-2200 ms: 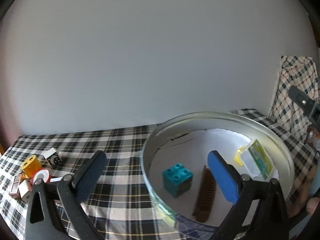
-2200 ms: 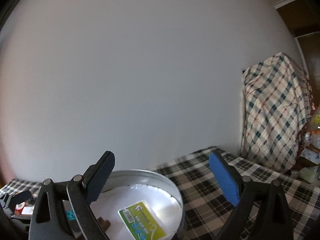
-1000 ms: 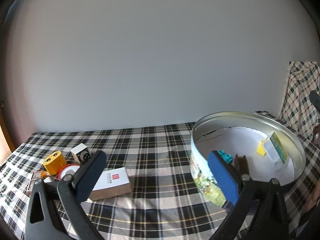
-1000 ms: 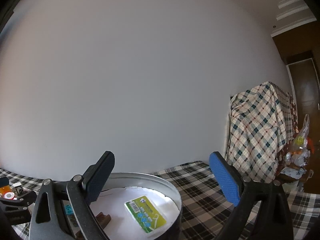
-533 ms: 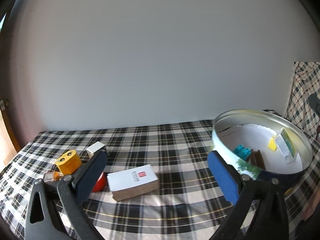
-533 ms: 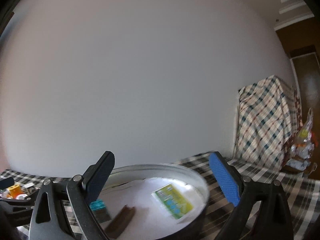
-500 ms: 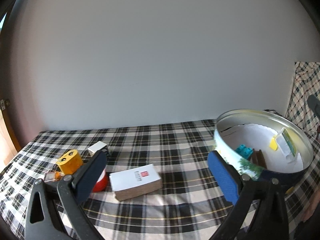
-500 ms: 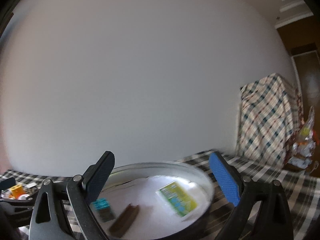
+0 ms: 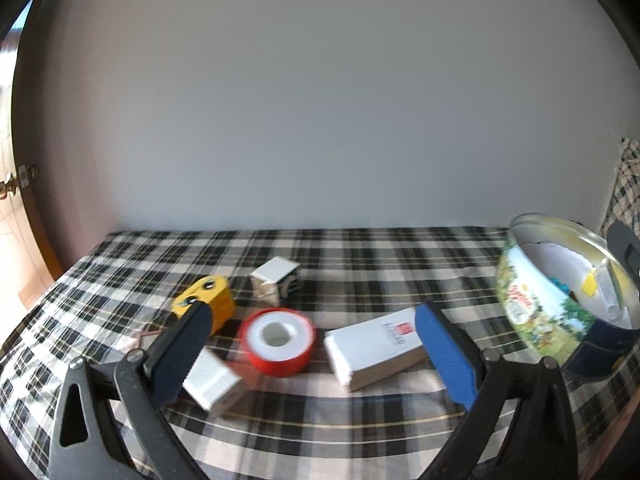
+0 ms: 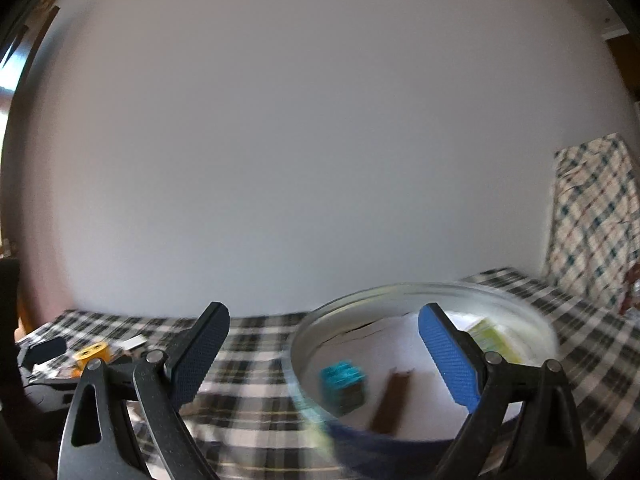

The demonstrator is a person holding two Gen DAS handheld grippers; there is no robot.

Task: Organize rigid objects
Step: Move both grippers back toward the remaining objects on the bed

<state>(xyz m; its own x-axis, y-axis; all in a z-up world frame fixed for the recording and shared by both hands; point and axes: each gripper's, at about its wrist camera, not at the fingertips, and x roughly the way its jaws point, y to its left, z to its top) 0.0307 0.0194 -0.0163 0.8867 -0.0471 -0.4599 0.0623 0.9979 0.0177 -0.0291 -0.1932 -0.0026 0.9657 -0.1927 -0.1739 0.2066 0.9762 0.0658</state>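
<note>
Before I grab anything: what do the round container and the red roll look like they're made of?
Container: likely thin metal tin, with a shiny silvery rim and inner wall and a glossy printed picture outside. Red roll: probably tape, with a glossy red band around a white core; blur leaves it uncertain.

The left gripper (image 9: 316,350) is being held with its jaws spread wide apart, nothing being gripped between them. Its two fingers are being pointed forward and slightly downward, the dark left pad (image 9: 182,354) and the blue right pad (image 9: 446,354) being kept level with each other. The right gripper (image 10: 324,350) is likewise being held wide open and empty, its fingers being directed forward at a low angle, with the dark pad (image 10: 200,354) on the left and the blue pad (image 10: 448,358) on the right being kept at matching height.
</note>
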